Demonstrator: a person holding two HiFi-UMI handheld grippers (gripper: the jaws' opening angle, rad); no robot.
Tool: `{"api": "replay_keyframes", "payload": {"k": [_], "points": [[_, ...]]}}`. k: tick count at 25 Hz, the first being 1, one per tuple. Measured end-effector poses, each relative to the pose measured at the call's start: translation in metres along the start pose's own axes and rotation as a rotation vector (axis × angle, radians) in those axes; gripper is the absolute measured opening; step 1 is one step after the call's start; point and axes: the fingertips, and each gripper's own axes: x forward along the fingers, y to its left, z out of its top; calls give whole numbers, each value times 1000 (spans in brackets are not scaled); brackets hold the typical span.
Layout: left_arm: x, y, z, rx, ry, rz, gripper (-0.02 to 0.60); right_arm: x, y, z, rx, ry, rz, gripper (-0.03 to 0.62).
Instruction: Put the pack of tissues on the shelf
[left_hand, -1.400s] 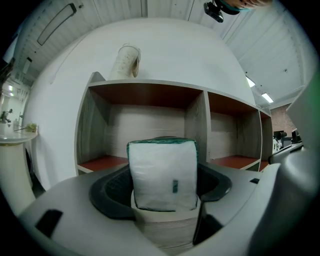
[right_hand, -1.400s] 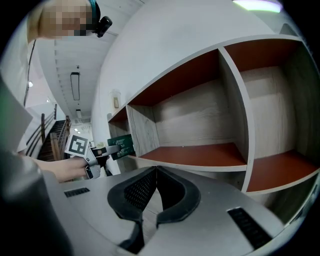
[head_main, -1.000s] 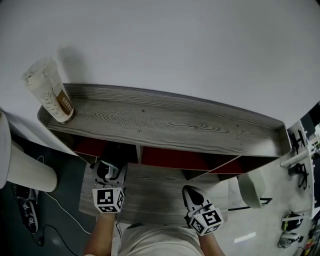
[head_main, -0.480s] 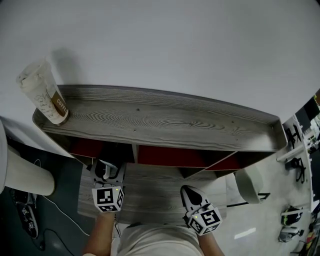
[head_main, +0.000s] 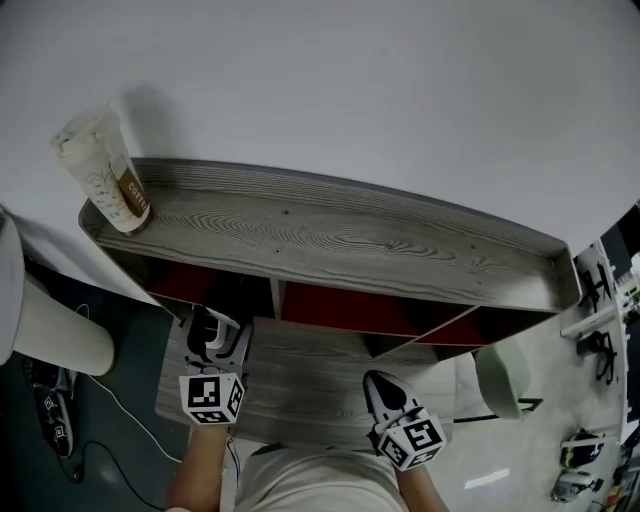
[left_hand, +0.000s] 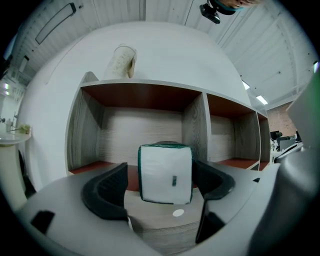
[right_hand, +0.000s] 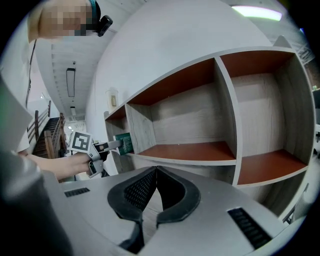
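Left gripper (head_main: 212, 338) opening round the pack of tissues (left_hand: 165, 172); right gripper (head_main: 385, 392) closed, empty.
Head view: your left arm is stretched forward, fingertips at the shelf (head_main: 330, 240); your right is held back by your body. Left gripper view: pack upright between the pads, on the shelf edge. Right gripper view: jaws touching.

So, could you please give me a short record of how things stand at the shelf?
Tissue pack: between the left jaws, before the left compartment
Left gripper: jaws opening, gap beside the pack
Right gripper: shut, empty
Shelf: grey wood, red compartment floors
Cup: on the shelf top, left end
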Motion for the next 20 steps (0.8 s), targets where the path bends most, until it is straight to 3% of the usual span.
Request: {"api": "replay_keyframes", "payload": {"k": [10, 20], "points": [[-52, -10, -8, -24, 53, 12, 395, 20, 20, 2, -22, 9, 161, 28], [-119, -8, -8, -40, 71, 111, 116, 37, 63, 3, -58, 20, 347, 28]]}}
